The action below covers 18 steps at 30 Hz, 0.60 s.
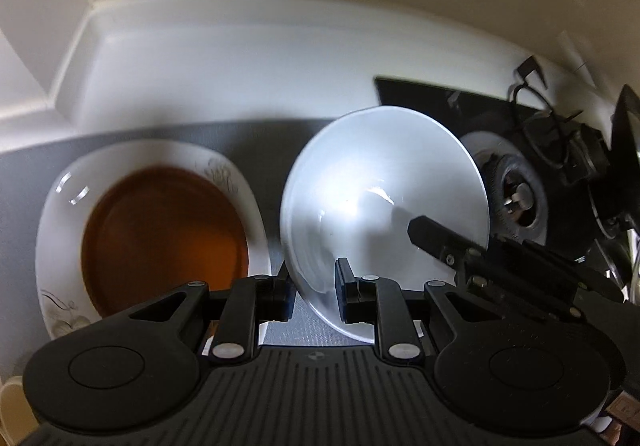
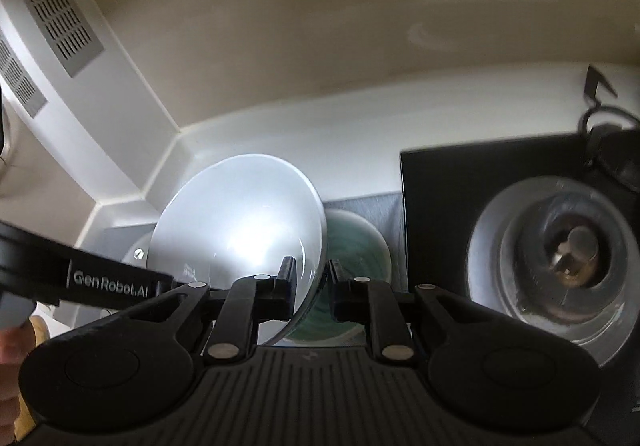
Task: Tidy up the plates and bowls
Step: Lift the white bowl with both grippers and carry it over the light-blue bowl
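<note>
A white bowl (image 1: 384, 197) is held tilted between both grippers above the grey mat. My left gripper (image 1: 314, 292) straddles its near-left rim, one finger inside and one outside. My right gripper (image 2: 312, 288) straddles the bowl's (image 2: 240, 230) right rim the same way; its finger (image 1: 436, 242) shows inside the bowl in the left wrist view. A brown plate (image 1: 164, 242) rests on a white flowered plate (image 1: 240, 181) to the left. A green glazed bowl (image 2: 356, 246) sits on the mat under the white bowl's right side.
A black gas hob (image 2: 448, 185) with a burner (image 2: 572, 250) lies to the right. The grey mat (image 2: 368, 201) covers the white counter (image 1: 224, 77). A wall corner and a vented white panel (image 2: 52, 1) stand behind and to the left.
</note>
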Each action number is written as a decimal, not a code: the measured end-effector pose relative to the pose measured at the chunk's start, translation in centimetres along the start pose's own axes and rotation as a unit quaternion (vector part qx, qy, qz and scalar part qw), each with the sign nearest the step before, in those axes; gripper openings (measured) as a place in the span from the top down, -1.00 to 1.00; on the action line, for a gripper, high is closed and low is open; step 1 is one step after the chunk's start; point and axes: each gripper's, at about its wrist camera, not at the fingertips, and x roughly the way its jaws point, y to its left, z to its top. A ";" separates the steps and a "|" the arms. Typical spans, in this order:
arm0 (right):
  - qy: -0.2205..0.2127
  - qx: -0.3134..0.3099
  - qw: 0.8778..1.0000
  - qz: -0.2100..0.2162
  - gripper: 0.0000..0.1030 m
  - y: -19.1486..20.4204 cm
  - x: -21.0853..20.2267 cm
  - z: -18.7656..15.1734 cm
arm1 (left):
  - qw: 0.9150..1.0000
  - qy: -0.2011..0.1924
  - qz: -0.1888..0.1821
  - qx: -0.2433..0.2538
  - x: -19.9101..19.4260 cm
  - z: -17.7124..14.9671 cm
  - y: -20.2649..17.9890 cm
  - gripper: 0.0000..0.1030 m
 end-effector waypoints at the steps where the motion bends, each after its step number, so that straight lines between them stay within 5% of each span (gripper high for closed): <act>1: 0.004 -0.003 1.000 -0.001 0.67 -0.1 0.4 -0.1 | 1.000 0.003 0.004 0.003 0.3 0.0 -0.2 0.58; 18: 0.026 -0.007 0.999 -0.020 0.67 -1.2 3.6 -0.6 | 0.999 0.000 0.045 0.028 2.0 0.2 -1.5 0.59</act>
